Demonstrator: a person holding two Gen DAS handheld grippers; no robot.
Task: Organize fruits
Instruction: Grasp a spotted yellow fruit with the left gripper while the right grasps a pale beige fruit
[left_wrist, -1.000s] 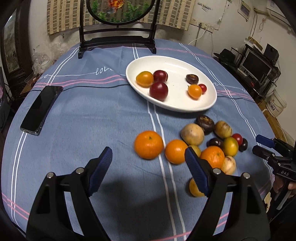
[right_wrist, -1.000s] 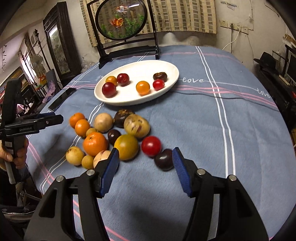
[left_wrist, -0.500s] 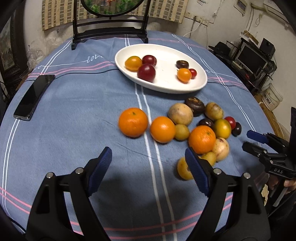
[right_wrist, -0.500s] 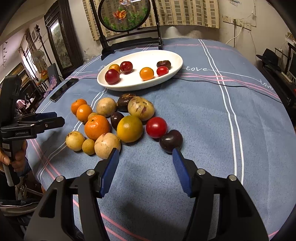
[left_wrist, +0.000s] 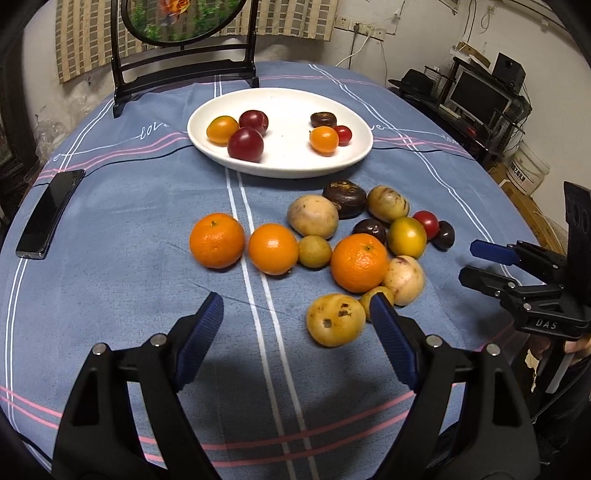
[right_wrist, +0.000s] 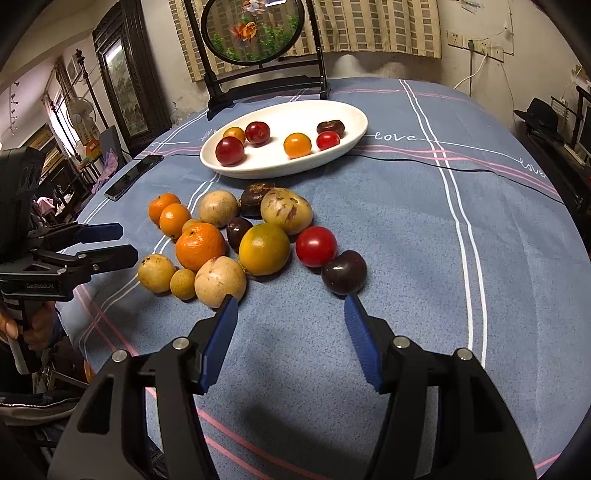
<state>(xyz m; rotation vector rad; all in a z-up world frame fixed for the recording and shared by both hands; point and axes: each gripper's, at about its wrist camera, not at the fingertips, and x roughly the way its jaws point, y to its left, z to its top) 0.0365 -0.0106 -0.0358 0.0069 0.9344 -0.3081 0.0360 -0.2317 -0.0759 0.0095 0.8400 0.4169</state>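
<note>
Left gripper (left_wrist: 295, 325) nearer spotted fruit (left_wrist: 335, 319)

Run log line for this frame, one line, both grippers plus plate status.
left gripper: open, empty, above cloth | right gripper: open, empty, near dark plum | white plate: six fruits | pile: unsorted

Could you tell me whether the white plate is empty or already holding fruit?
Holding fruit: six small fruits lie in the white plate.

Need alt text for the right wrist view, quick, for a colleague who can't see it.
The open right tool hovers empty over a blue striped tablecloth, near a cluster of loose mixed fruit. Behind sits a white oval plate holding six small fruits; the open left tool is at left.
</note>
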